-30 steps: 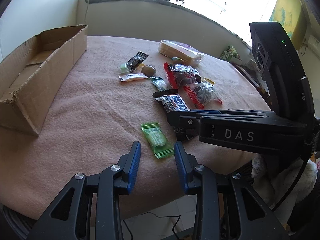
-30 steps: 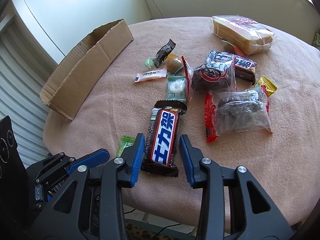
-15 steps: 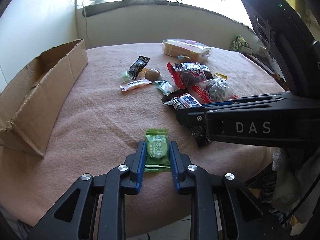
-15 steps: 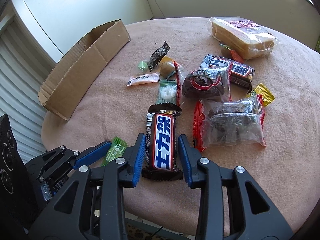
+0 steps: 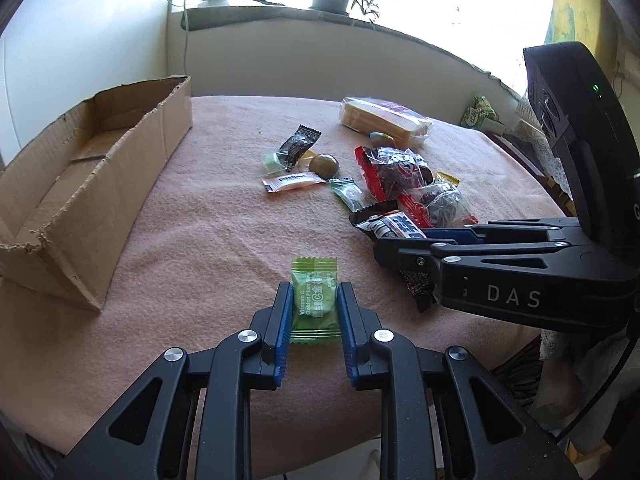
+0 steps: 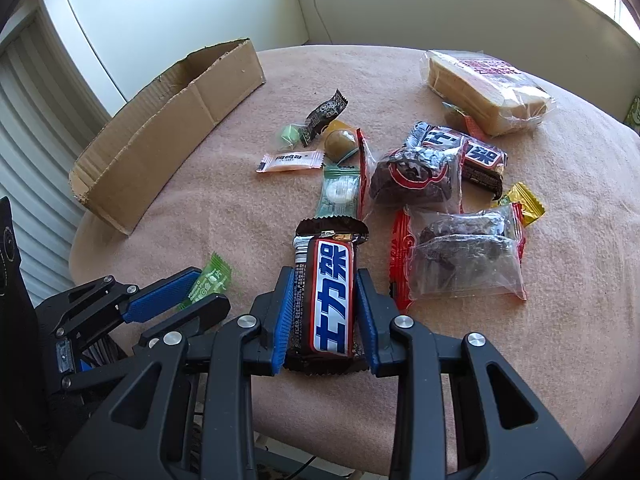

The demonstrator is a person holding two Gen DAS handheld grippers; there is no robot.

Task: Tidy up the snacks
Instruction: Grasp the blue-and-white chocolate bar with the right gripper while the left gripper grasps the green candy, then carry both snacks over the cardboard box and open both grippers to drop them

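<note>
Both tongs clamped on snacks, ready to lift

Left gripper (image 5: 312,306) had just closed on the green candy (image 5: 313,298), lower centre; right gripper (image 6: 322,312) had just closed on the chocolate bar (image 6: 328,292), centre. Cardboard box (image 5: 120,184) sat open at upper left, prob. their destination w/ other snacks piled mid-table.

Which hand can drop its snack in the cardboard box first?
Probably the left. The left gripper is shut on the green candy, and the cardboard box lies on its side. The right gripper, holding the chocolate bar, sits farther away.
</note>
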